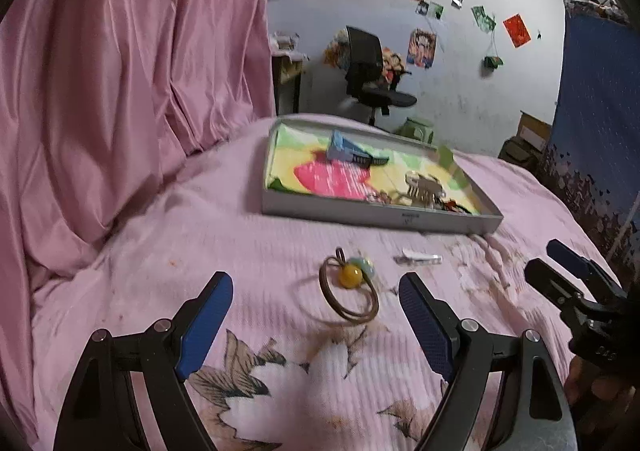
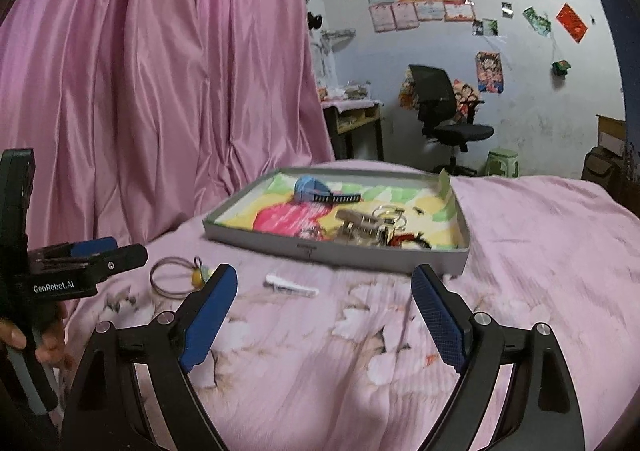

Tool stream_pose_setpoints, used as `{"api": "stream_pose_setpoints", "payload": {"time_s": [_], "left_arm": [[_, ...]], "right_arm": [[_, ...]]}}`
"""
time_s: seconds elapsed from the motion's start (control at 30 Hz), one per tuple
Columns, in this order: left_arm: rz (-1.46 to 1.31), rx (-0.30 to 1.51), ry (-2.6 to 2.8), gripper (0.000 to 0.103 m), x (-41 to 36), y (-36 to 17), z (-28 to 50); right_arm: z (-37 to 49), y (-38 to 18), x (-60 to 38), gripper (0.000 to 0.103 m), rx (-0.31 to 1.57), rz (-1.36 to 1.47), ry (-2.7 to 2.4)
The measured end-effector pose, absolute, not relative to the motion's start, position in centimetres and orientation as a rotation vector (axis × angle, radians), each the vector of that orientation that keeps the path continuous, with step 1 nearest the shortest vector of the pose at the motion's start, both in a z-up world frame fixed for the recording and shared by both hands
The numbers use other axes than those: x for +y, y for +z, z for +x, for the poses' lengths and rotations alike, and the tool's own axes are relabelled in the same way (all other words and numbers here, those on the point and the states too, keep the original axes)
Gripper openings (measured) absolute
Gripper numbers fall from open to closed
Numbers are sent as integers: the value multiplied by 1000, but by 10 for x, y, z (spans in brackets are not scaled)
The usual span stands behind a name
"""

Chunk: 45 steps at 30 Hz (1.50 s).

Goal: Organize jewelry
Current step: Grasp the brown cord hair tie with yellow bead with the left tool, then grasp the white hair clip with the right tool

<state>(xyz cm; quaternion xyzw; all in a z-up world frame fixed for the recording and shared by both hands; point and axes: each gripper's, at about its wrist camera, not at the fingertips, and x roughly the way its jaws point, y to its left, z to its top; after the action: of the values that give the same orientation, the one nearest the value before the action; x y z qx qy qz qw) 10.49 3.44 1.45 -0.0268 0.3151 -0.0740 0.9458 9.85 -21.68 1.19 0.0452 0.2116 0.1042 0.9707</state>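
A brown hair tie with yellow and pale green beads [image 1: 349, 288] lies on the pink bedspread, just ahead of my open, empty left gripper [image 1: 316, 291]. It also shows in the right wrist view [image 2: 176, 276]. A small white clip [image 1: 418, 258] lies to its right, and ahead of my open, empty right gripper [image 2: 324, 283] in its own view [image 2: 291, 285]. A grey tray [image 1: 380, 215] beyond holds a blue hair claw [image 1: 345, 149], a beige claw clip [image 1: 424, 187] and other small pieces. The tray rim [image 2: 332, 251] shows in the right view.
A pink curtain [image 1: 120, 71] hangs along the left of the bed. A black office chair [image 2: 444, 111], a desk [image 2: 352, 123] and a green stool [image 2: 502, 163] stand behind the bed. A blue cloth [image 1: 600, 111] hangs at the right.
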Motion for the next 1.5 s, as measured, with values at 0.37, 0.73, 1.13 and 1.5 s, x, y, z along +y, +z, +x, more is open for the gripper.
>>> {"api": "stream_pose_setpoints", "payload": {"time_s": [0.37, 0.73, 1.13, 1.5], "left_arm": [[-175, 762, -212, 84, 44, -2, 124], [-198, 817, -277, 72, 32, -14, 156], [-141, 868, -311, 43, 18, -27, 176], [-120, 877, -317, 32, 15, -32, 179]], "right_arm": [[124, -13, -206, 86, 595, 52, 256], [170, -28, -189, 73, 714, 8, 341], [206, -38, -184, 52, 796, 16, 477], [209, -42, -178, 23, 815, -15, 537]]}}
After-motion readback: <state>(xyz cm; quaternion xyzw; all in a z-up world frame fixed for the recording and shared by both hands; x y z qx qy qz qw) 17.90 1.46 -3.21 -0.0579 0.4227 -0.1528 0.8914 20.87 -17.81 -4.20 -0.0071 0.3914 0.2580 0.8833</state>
